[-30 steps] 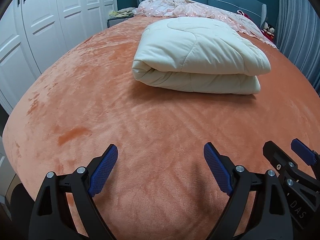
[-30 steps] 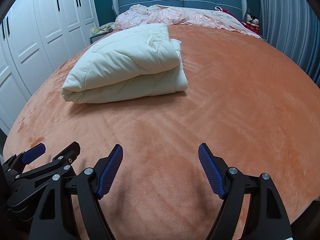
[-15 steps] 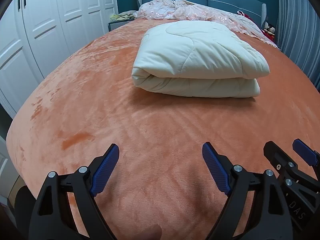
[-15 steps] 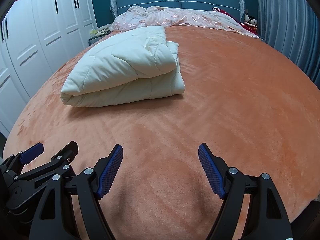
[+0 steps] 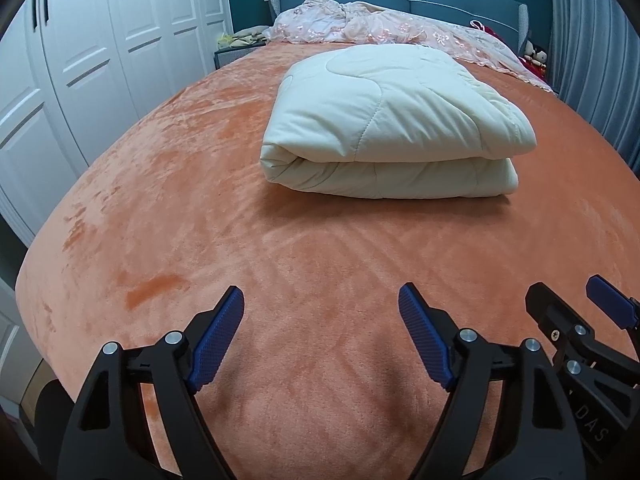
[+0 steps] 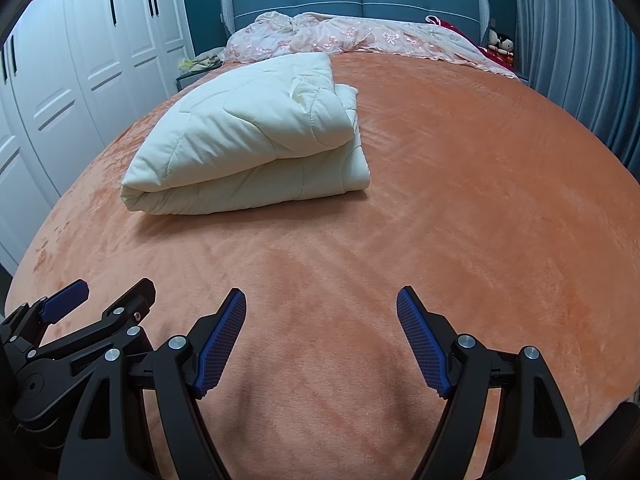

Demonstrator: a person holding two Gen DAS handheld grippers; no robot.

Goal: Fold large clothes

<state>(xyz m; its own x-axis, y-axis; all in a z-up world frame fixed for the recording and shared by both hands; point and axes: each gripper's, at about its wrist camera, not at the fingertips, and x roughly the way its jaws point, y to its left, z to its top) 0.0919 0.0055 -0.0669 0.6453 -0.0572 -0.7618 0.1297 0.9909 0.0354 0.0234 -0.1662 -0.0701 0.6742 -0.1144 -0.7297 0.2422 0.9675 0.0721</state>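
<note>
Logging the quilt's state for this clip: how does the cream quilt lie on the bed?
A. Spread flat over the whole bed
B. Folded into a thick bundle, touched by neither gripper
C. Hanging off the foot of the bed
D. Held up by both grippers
B: the quilt sits folded in stacked layers on the orange bedspread, while the left gripper and right gripper are open and hold nothing.

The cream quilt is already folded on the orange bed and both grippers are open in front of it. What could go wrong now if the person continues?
1. The folded quilt is thick and puffy; another fold may spring open, or the open left gripper may pinch only its top layer.
2. In the right wrist view its upper layer sits askew on the lower one, so pushing might shift the stack.
3. The right gripper, also open, could drag the plush orange cover instead.
</note>
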